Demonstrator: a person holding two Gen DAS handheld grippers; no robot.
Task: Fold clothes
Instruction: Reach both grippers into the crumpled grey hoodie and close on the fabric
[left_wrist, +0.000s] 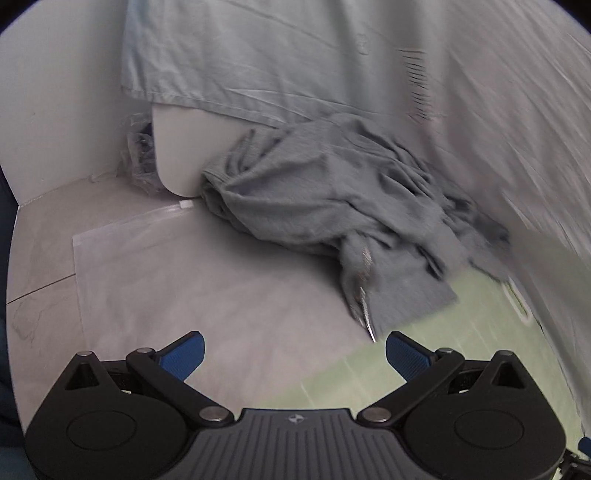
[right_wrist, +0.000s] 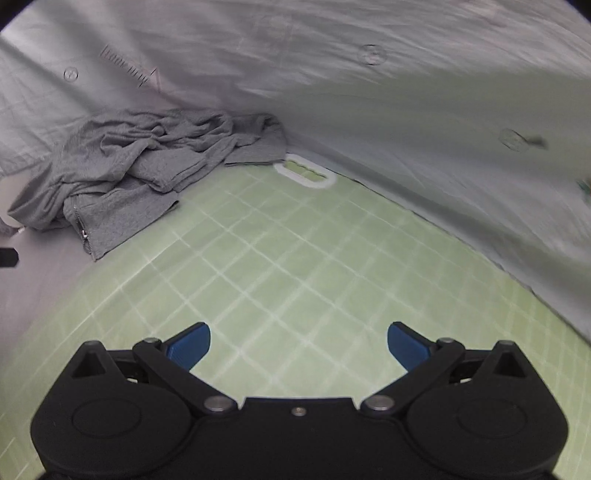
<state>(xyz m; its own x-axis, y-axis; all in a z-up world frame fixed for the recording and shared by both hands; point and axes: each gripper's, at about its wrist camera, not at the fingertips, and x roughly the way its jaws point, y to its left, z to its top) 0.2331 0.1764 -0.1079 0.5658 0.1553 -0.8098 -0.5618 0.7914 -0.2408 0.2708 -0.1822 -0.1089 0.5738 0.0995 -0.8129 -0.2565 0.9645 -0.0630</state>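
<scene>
Grey zip garment (right_wrist: 140, 173) lies crumpled at the left, partly on the green grid mat (right_wrist: 295, 266), against the pale sheet (right_wrist: 406, 92). Left gripper (left_wrist: 294, 354) and right gripper (right_wrist: 299, 345): jaws wide apart, empty.

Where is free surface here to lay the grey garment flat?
The green grid mat is bare between the right gripper and its white handle slot. It is crowded at the far left, where the crumpled grey garment lies against the pale sheet.

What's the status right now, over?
Both claws, left and right, open, empty. Grey zip garment crumpled, partly on green mat. Nothing blocking.
</scene>
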